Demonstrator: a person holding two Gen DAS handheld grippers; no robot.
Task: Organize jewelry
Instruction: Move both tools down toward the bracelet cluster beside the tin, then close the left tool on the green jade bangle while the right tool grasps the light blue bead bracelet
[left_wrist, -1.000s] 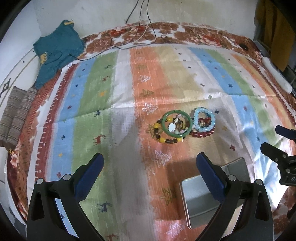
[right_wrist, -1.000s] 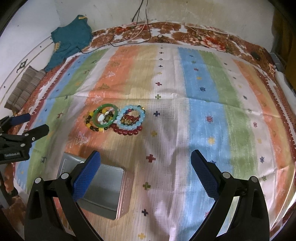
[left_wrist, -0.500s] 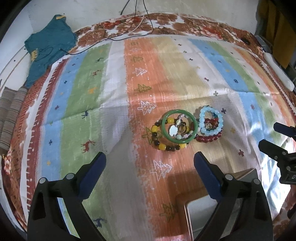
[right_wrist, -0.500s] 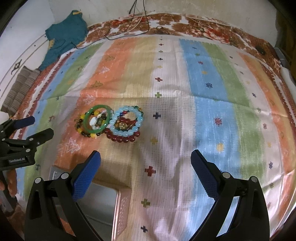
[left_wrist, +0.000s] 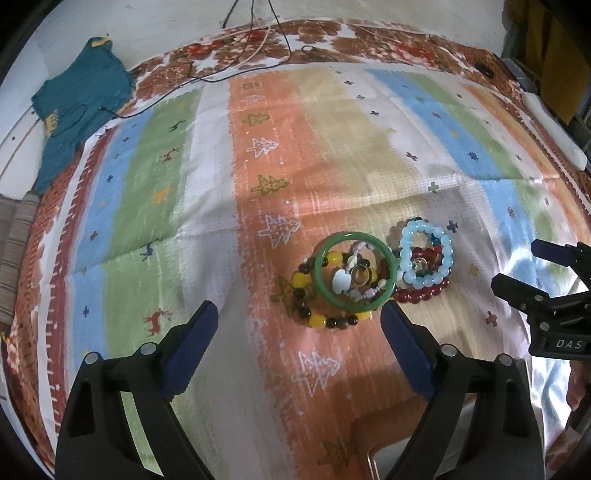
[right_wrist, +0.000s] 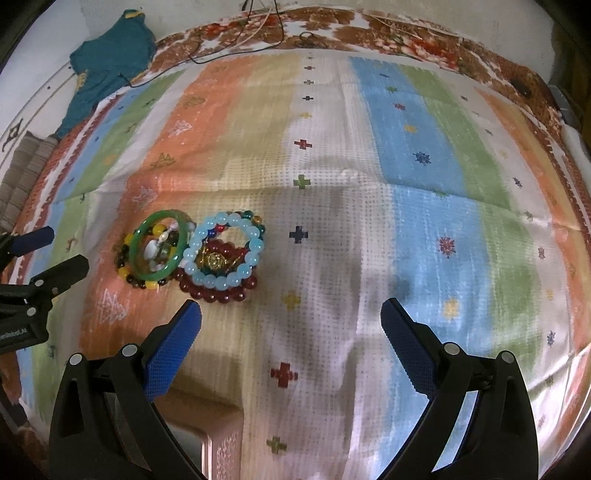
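Left wrist view, listing left to right: teal knitted garment (left_wrist: 79, 110) lying at the far edge; striped multicoloured woven cloth (left_wrist: 207, 206) covering the bed; left gripper (left_wrist: 299, 317) hovering with fingers spread wide, gripping nothing. Just ahead, a yellow-and-brown beaded bracelet (left_wrist: 314, 320) is lying under a rigid green jade-like bangle (left_wrist: 355, 271), touching a pale-blue beaded bracelet (left_wrist: 424, 254) stacked on a dark-red beaded bracelet (left_wrist: 419, 295). Right gripper (right_wrist: 291, 317) is likewise hanging wide and empty, the jewelry off to its left. A metal tin (right_wrist: 218, 446) corner is showing below. Judgement: bangle stiff, smooth, probably slippery and breakable, best pinched across its rim; beaded strands light, floppy.
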